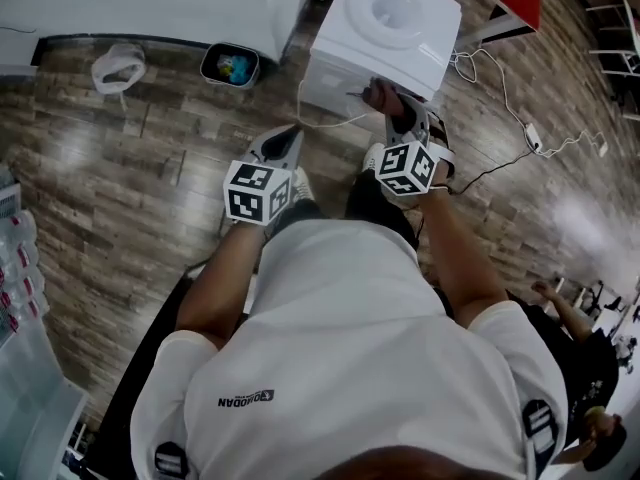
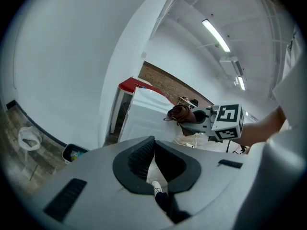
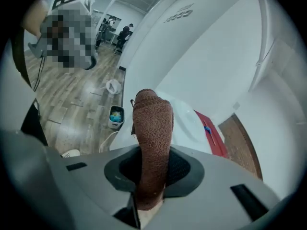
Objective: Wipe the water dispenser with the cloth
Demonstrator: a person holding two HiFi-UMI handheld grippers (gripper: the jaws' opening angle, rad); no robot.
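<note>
While clenching 1 brown cloth (image 1: 378,93) in right gripper (image 1: 390,110) jaws, holding it at front top edge of 1 white dispenser (image 1: 400,18); contact unclear. Holding left gripper (image 1: 286,140) jaws pressed together, empty, left of dispenser front. Beyond, 1 bin (image 1: 229,65) on floor (image 1: 150,168).

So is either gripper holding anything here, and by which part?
The right gripper pinches the brown cloth by one end; the left gripper holds nothing.
</note>
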